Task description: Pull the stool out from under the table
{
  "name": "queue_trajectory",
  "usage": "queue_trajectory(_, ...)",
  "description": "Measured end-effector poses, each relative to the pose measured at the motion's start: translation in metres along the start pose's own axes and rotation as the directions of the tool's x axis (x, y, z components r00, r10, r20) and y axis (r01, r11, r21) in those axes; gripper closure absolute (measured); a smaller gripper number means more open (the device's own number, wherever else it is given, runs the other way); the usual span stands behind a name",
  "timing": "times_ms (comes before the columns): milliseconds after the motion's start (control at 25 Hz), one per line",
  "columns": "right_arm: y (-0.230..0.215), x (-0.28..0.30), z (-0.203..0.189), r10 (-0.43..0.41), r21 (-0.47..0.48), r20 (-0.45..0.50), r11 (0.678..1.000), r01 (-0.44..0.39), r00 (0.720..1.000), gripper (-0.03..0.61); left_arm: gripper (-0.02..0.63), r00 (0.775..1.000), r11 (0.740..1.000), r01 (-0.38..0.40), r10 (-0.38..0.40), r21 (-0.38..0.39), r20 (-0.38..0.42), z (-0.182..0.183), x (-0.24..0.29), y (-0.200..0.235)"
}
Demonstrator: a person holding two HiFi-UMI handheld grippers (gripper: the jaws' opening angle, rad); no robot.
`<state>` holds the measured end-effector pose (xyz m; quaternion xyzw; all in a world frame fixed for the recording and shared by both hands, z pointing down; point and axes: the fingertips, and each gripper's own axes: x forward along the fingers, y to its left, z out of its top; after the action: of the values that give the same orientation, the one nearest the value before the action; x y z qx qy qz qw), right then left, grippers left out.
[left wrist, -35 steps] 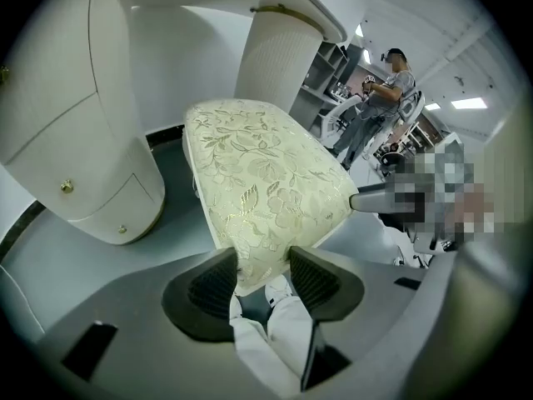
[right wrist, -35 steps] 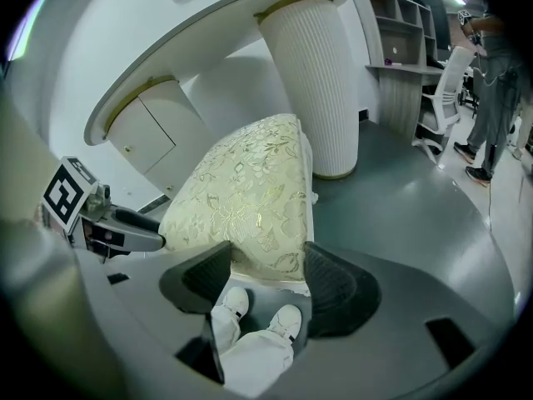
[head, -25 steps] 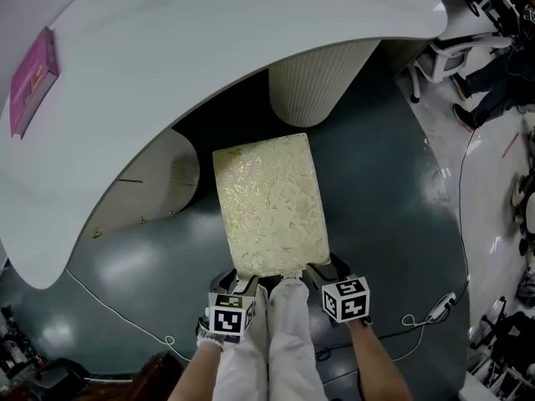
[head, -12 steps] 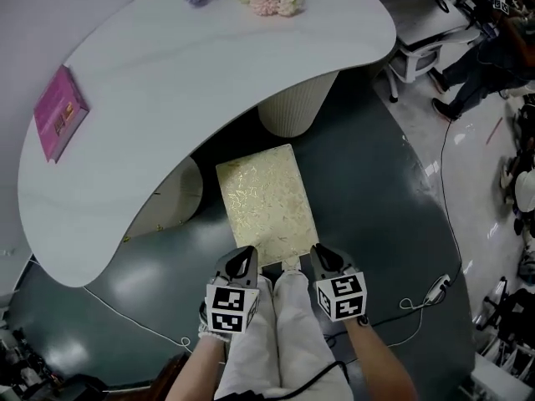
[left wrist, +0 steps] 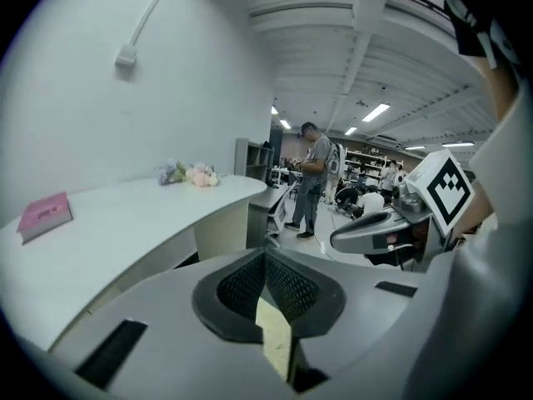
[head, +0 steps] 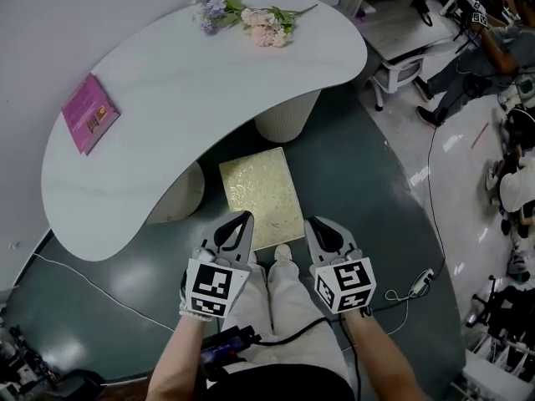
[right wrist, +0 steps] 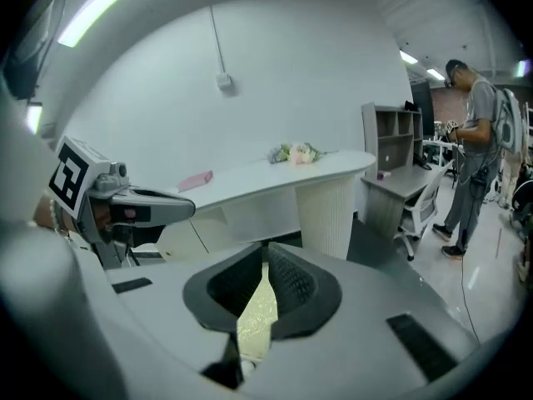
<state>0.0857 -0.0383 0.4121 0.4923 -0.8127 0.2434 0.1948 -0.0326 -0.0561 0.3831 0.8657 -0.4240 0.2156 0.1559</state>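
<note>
The stool (head: 261, 195), a pale yellow speckled rectangular seat, stands on the dark floor, mostly out from under the curved white table (head: 209, 82). My left gripper (head: 240, 221) hovers over the stool's near left corner, raised well above it, shut with nothing in it. Above the near right side my right gripper (head: 318, 225) is held the same way, shut and empty. In the left gripper view the jaws (left wrist: 266, 261) meet, and a sliver of stool (left wrist: 275, 344) shows below. The right gripper view shows the shut right gripper (right wrist: 265, 267) over the stool (right wrist: 255, 319).
A pink book (head: 90, 114) and a flower bunch (head: 251, 11) lie on the table. Two ribbed pedestals (head: 287, 115) (head: 177, 192) hold it up. A white cable (head: 92, 295) runs over the floor at left. An office chair (head: 393, 69) and people (head: 468, 57) are at right.
Both grippers have risen away from the stool's near edge and their jaws have shut. The head view has risen too, so the whole table and the flowers show.
</note>
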Motion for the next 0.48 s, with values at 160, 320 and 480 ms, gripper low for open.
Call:
queue_trajectory(160,0.003,-0.026,0.052,-0.025,-0.045,0.088,0.999,0.029,0.996,0.531,0.597,0.997,0.999,0.022,-0.025,0.047,0.074,0.051,-0.031,-0.002)
queue_trajectory(320,0.012,-0.052,0.087,-0.019,-0.094,0.158,0.995,0.034,0.987,0.530,0.597,0.989,0.999,-0.004,-0.004,0.055,0.146,0.092,-0.060,0.001)
queue_trajectory(480,0.023,-0.075,0.112,-0.016,-0.114,0.209,0.993,0.041,0.978,0.531,0.597,0.976,0.999,-0.042,0.034,0.032,0.215,0.129,-0.085,0.006)
